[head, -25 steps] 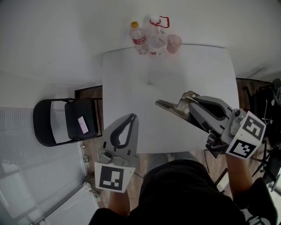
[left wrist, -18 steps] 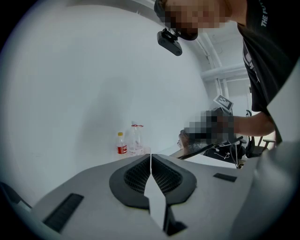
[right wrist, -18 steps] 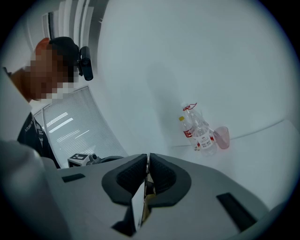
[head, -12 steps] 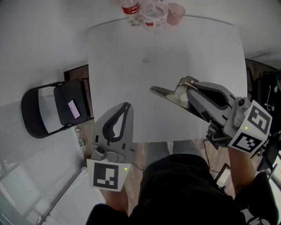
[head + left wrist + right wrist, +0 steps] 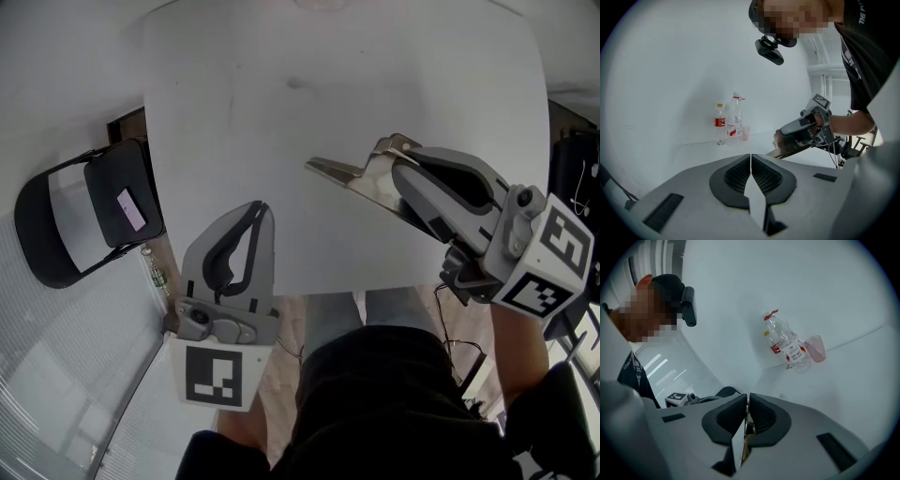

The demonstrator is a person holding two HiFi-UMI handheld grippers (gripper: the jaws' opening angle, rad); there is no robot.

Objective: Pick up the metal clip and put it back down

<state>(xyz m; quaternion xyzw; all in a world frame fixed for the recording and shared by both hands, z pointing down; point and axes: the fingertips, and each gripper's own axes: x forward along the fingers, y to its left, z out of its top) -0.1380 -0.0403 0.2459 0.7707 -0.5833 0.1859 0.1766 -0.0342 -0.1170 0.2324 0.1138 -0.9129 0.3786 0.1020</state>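
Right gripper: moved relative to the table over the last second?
No, not clearly: the camera itself shifted. Against the smudge on the table and its near edge, the right gripper, shut on the metal clip, sits about where it was.

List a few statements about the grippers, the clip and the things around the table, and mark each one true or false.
1. The right gripper is shut on the metal clip. True.
2. The left gripper holds a bottle. False: its jaws are together with nothing between them.
3. The pink cup stands beside the bottles on the table. True.
4. The chair stands on the person's right. False: it is on the left, beside the table.
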